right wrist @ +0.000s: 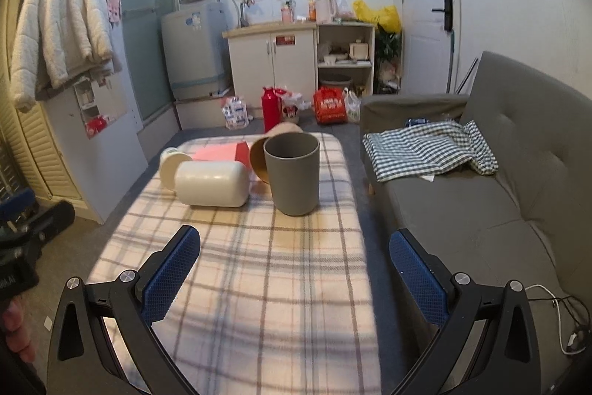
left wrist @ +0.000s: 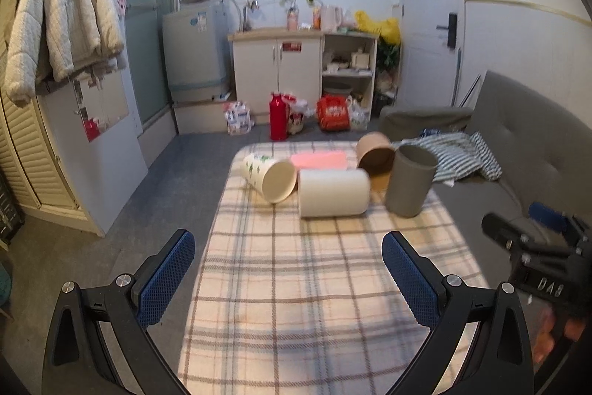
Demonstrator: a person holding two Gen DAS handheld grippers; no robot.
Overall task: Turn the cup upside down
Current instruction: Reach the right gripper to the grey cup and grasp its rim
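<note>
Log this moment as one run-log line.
stage: approach | left gripper: open | right gripper: open | grey cup: upright, untouched

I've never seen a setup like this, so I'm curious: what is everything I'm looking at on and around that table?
Upright grey plastic cup: one, grey, right side of the table, mouth up.
Plain cream cup: one, cream, lying on its side, left of the grey one.
Cream cup with green print: one, on its side, far left.
Brown paper cup: one, tipped over behind the grey one.
Pink flat pad: one, behind the cups.
Plaid tablecloth: one, beige with brown lines, covering the table.
Grey sofa: one, right of the table, checked cloth on it.
Left gripper: blue pads, open.
Right gripper: blue pads, open.
</note>
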